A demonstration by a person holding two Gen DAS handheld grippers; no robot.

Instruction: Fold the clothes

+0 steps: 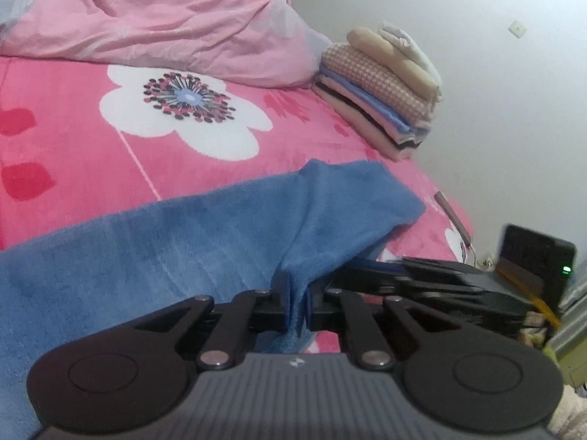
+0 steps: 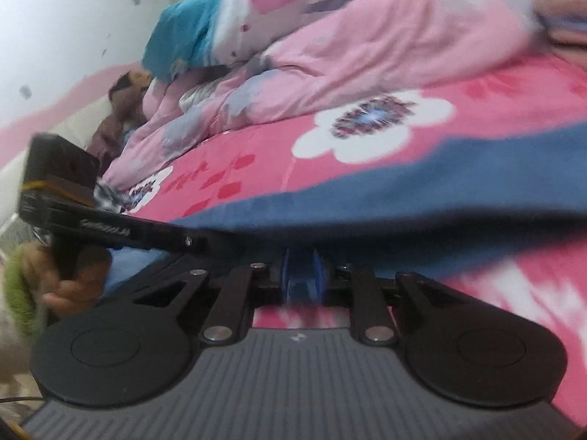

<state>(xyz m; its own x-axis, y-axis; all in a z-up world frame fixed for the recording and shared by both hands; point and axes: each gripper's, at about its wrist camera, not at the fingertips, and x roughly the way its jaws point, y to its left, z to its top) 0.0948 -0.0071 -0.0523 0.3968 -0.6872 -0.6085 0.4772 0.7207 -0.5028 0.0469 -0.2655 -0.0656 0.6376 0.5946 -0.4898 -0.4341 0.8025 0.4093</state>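
Left gripper (image 1: 296, 310) is clamped tight on a bunched edge of the blue cloth (image 1: 176, 242), fabric pinched between its jaws and tenting up from the bite. Right gripper (image 2: 301, 280) has its jaws narrow with blue cloth (image 2: 422, 187) between them; looks like a grip, but motion blur leaves pad contact unclear. The two grippers sit just beside each other at the near edge, probably so two points of one hem can be carried over together for a fold. Rest of the cloth lies spread flat across the bed (image 1: 73, 139), which gives a broad soft surface to fold on. Bed cover is pink with a big white flower print. Crumpled pink duvet (image 1: 154, 18) is bunched at the far side; stack of folded clothes (image 1: 385, 88) sits against the white wall (image 1: 495, 110), likely the finished pile. A hand (image 2: 69, 282) holds the left tool's handle.
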